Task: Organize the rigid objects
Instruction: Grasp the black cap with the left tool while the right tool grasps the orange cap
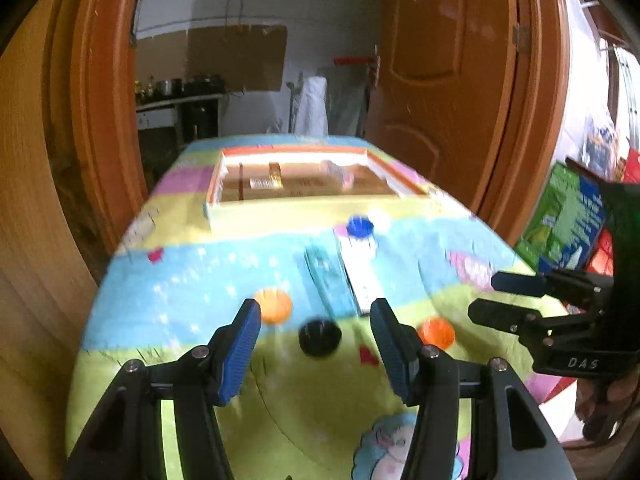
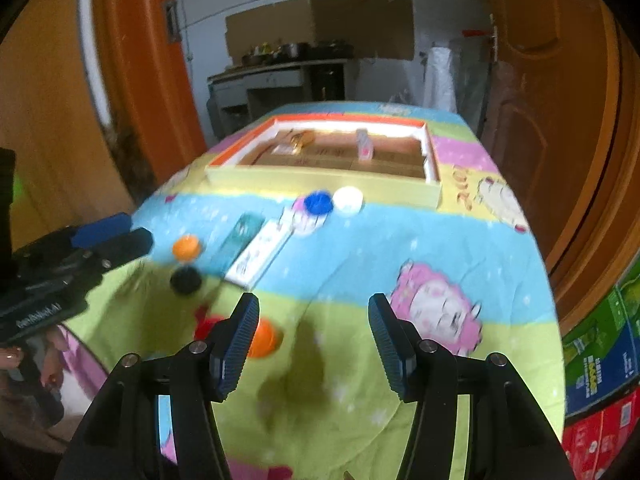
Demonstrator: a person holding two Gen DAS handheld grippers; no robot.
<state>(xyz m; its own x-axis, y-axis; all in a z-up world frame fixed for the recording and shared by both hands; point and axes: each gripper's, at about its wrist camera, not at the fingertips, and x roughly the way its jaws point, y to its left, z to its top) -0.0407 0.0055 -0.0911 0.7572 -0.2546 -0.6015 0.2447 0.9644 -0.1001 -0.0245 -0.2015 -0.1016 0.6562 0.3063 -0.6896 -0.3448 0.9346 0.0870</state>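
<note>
Small caps lie on the patterned tablecloth: a black cap (image 1: 320, 338) (image 2: 185, 280), two orange caps (image 1: 273, 305) (image 1: 437, 333), a blue cap (image 1: 359, 226) and a white cap (image 1: 379, 219). A teal box (image 1: 326, 276) and a white box (image 1: 362, 276) lie side by side mid-table. My left gripper (image 1: 315, 306) is open above the near table, and the black cap shows between its fingers without touching them. My right gripper (image 2: 313, 300) is open over bare cloth, with one orange cap (image 2: 264, 338) just behind its left finger. Both views are blurred.
A shallow orange-rimmed cardboard tray (image 1: 276, 210) (image 2: 320, 178) at the far end holds a few small items. Orange wooden doors flank the table. Printed cartons (image 2: 600, 360) are stacked by the right side. A person's hand (image 2: 24, 364) holds the left gripper (image 2: 136, 232).
</note>
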